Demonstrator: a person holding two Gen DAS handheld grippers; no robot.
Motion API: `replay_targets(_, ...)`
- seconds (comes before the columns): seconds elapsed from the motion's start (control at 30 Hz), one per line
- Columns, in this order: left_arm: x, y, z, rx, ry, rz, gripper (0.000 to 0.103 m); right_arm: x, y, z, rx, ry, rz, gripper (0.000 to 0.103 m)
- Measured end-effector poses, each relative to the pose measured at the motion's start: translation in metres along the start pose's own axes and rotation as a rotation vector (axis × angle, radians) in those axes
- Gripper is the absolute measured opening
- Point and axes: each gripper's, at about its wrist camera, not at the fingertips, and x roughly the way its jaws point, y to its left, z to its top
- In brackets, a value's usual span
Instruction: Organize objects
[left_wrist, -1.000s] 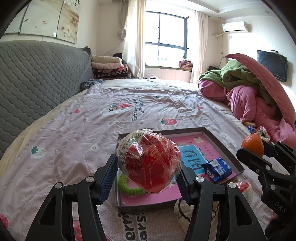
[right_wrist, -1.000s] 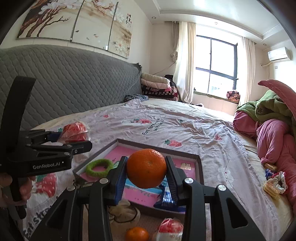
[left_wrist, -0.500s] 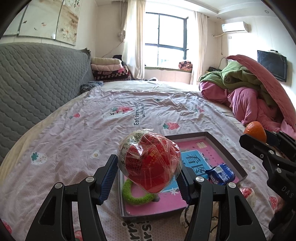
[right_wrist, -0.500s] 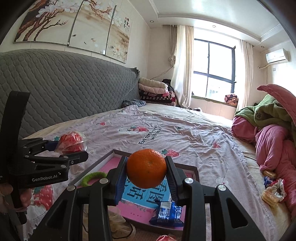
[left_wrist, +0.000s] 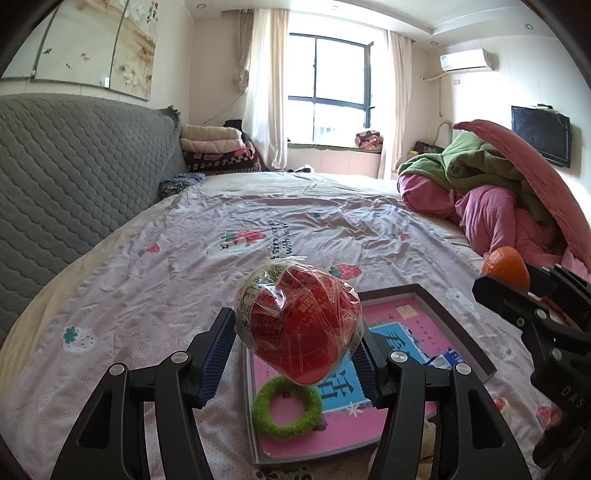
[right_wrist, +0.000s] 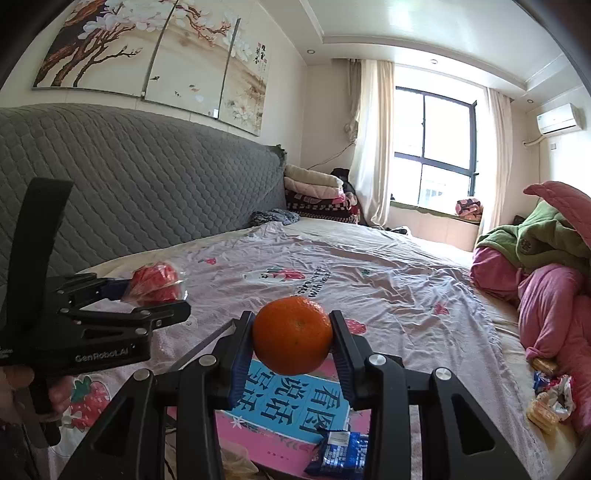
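My left gripper (left_wrist: 295, 354) is shut on a red fruit wrapped in clear plastic (left_wrist: 299, 321), held above the near left part of a grey-rimmed tray (left_wrist: 461, 325). The tray has a pink and blue printed floor and holds a green fuzzy ring (left_wrist: 286, 408) and a blue snack packet (right_wrist: 340, 454). My right gripper (right_wrist: 293, 350) is shut on an orange (right_wrist: 293, 340), held above the tray. The right gripper shows at the right of the left wrist view (left_wrist: 535, 325); the left gripper shows at the left of the right wrist view (right_wrist: 92, 325).
The tray lies on a bed with a lilac strawberry-print sheet (left_wrist: 258, 236). A grey quilted headboard (left_wrist: 74, 177) runs along the left. Pink and green bedding (left_wrist: 498, 192) is piled at the right. Loose snack wrappers (right_wrist: 550, 398) lie at the bed's right edge.
Both grippers have risen and tilted up while keeping hold of their fruit. The tray now sits lower in both views.
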Motion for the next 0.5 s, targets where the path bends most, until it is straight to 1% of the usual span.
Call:
replay_targets(0.2, 0.007, 0.007, 0.008, 0.004, -0.009, 0.02, 0.061, 0.009, -0.002, 0.004, 0.001, 0.001, 0.009, 0.04)
replay_targets(0.5, 0.019, 0.008, 0.011, 0.013, -0.002, 0.013, 0.061, 0.024, -0.01, 0.004, -0.002, 0.03, 0.013, 0.04)
